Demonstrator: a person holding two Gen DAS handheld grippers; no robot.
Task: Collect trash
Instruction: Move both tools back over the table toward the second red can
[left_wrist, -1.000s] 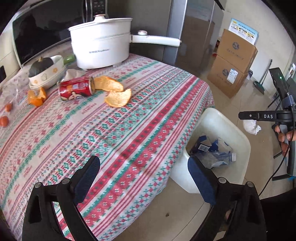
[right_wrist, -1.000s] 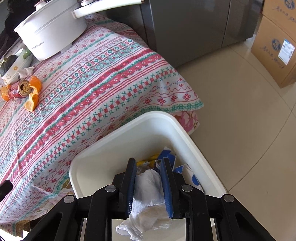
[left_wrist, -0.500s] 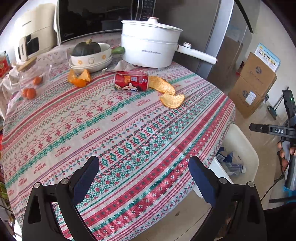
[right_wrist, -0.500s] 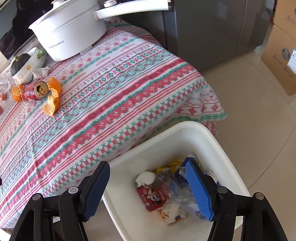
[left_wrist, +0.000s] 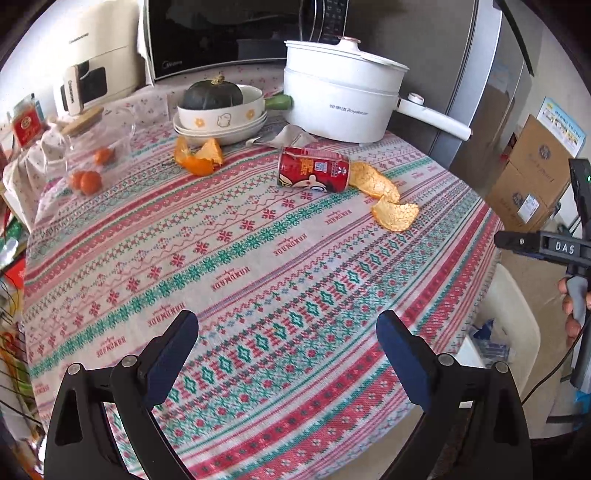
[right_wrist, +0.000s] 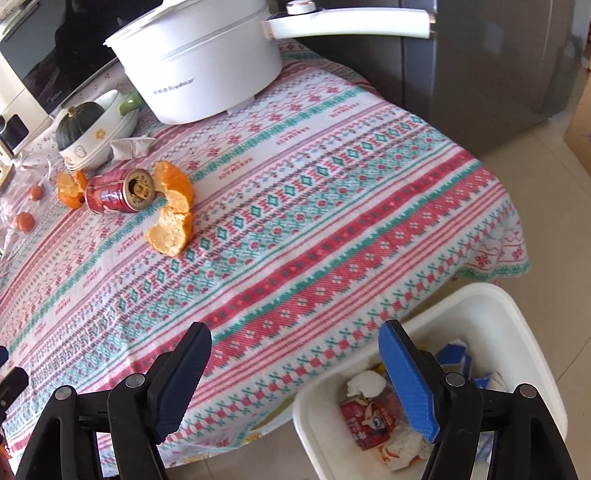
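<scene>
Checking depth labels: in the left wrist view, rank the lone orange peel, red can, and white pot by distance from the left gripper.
From the left gripper:
1. Orange peel, right of centre on the cloth.
2. Red can, lying on its side behind it.
3. White pot, at the table's far edge.

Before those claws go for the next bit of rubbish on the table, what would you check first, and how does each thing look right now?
1. Right gripper free of load: ok, jaws opening, nothing between them.
2. Left gripper open and empty: ok.
3. Crushed red drink can reachable: ok, lying on its side, nothing on top of it.
4. Orange peel pieces clear of the can: not ok, one seems to touch its end.
5. White plastic bin has room: ok, trash covers only its bottom.
6. Crumpled grey wrapper loose: cannot tell.
</scene>
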